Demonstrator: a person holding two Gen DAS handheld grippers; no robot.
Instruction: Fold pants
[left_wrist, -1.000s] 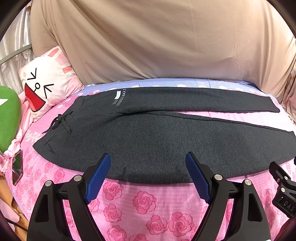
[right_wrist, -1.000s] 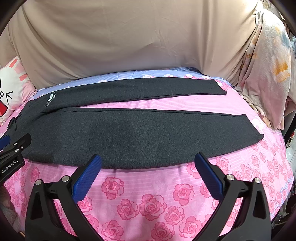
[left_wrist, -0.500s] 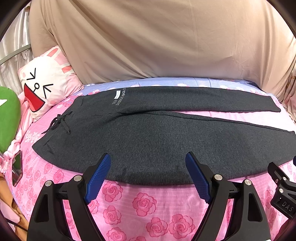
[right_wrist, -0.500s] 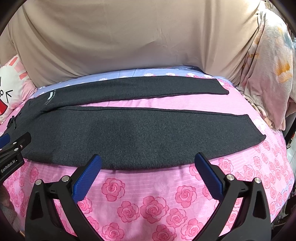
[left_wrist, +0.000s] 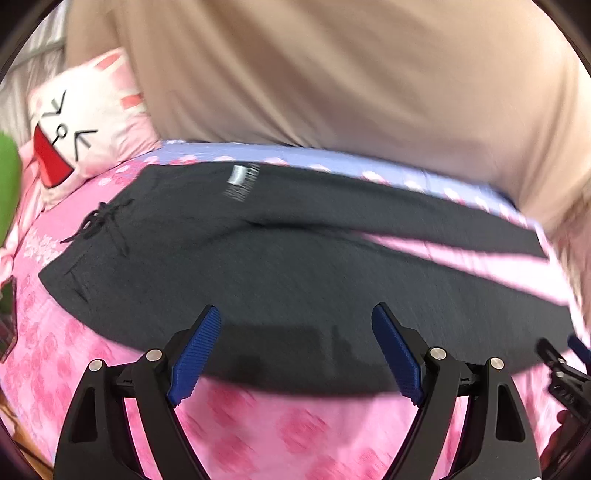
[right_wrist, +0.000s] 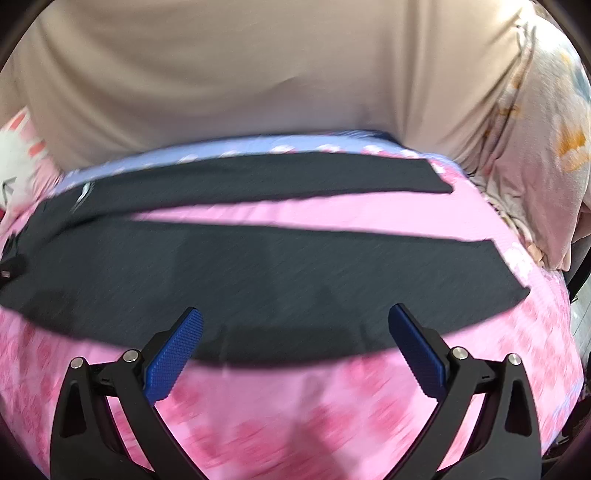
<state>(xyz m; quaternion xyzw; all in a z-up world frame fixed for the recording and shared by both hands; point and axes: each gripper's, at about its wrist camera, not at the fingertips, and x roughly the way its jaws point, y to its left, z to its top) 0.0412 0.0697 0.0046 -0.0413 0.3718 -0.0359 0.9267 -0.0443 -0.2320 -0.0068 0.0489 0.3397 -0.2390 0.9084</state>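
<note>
Dark grey knit pants (left_wrist: 295, 280) lie flat across mid-frame on the pink rose-print bed sheet (right_wrist: 295, 413). Both my left gripper (left_wrist: 295, 350) and right gripper (right_wrist: 295, 350) hover released, fingers spread. I'd pinch the near leg's edge evenly and fold it straight over.

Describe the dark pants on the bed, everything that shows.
The pants are dark charcoal, a soft knit by the look, lying flat and unfolded on the pink rose-print bedspread. The waistband lies toward the left, with a tied drawstring and a small pale printed mark near the far hip. Both legs run rightward, splayed apart with a pink strip of bedding between them. Neither open claw touches them.
</note>
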